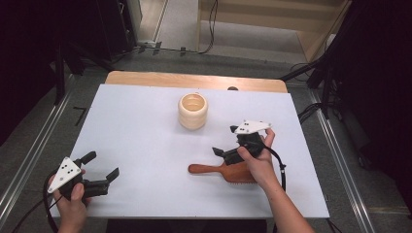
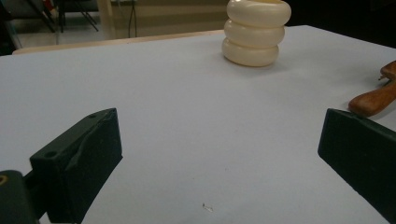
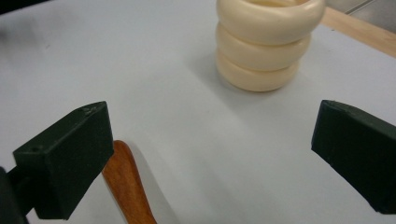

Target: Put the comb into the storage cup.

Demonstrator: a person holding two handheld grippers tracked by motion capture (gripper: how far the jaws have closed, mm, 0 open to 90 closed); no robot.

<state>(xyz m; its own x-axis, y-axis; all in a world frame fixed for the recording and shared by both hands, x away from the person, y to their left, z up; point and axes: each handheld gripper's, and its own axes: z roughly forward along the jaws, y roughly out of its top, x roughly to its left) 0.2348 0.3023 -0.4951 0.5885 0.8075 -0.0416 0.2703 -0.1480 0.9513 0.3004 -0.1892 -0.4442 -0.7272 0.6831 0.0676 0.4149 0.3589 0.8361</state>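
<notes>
Open room: white table sheet (image 1: 145,126) bare across left half and centre.
Obstacle far centre: cream ribbed cup (image 1: 193,111), upright, standing alone.
Obstacle right-front: wooden hairbrush (image 1: 221,172) lying flat, handle pointing left.
Left gripper (image 1: 103,168): jaws spread, bare sheet ahead.
Right gripper (image 1: 225,141): jaws spread above brush, clear gap to cup.

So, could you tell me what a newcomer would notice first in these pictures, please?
Probably the cream ribbed cup, standing upright and alone toward the far middle of the white table. Next, the wooden hairbrush lying flat near the front edge, its handle pointing left, partly under the person's right hand. Both the right gripper above the brush and the left gripper at the front left corner are open and hold nothing.
</notes>
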